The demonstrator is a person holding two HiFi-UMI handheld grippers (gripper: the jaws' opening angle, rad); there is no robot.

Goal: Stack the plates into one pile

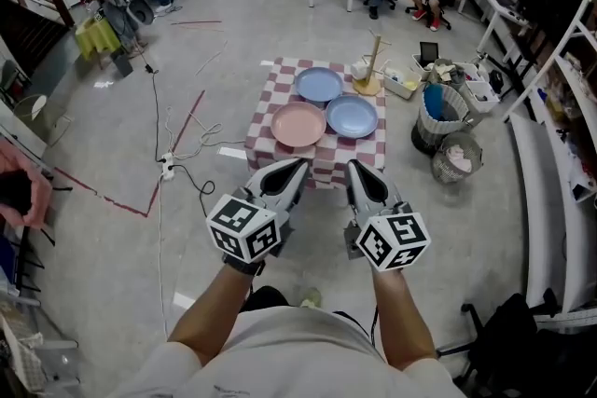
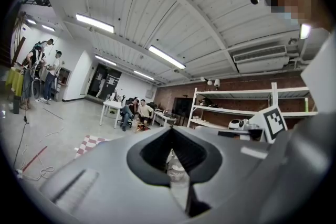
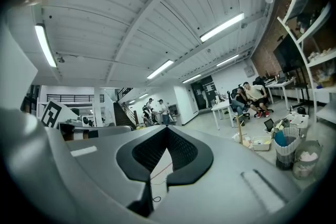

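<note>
Pink plate (image 1: 298, 124), near blue plate (image 1: 352, 116), far blue plate (image 1: 319, 85) flat, left tongs (image 1: 299, 166) and right tongs (image 1: 355, 166) pressed together

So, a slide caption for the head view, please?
Left gripper and right gripper, both shut, short of a checkered table with a pink plate and two blue plates, unstacked.

The tablecloth (image 1: 264, 144) is red-and-white checked, with a pink plate (image 1: 298, 124), far blue plate (image 1: 319, 85) and near blue plate (image 1: 352, 116).
</note>
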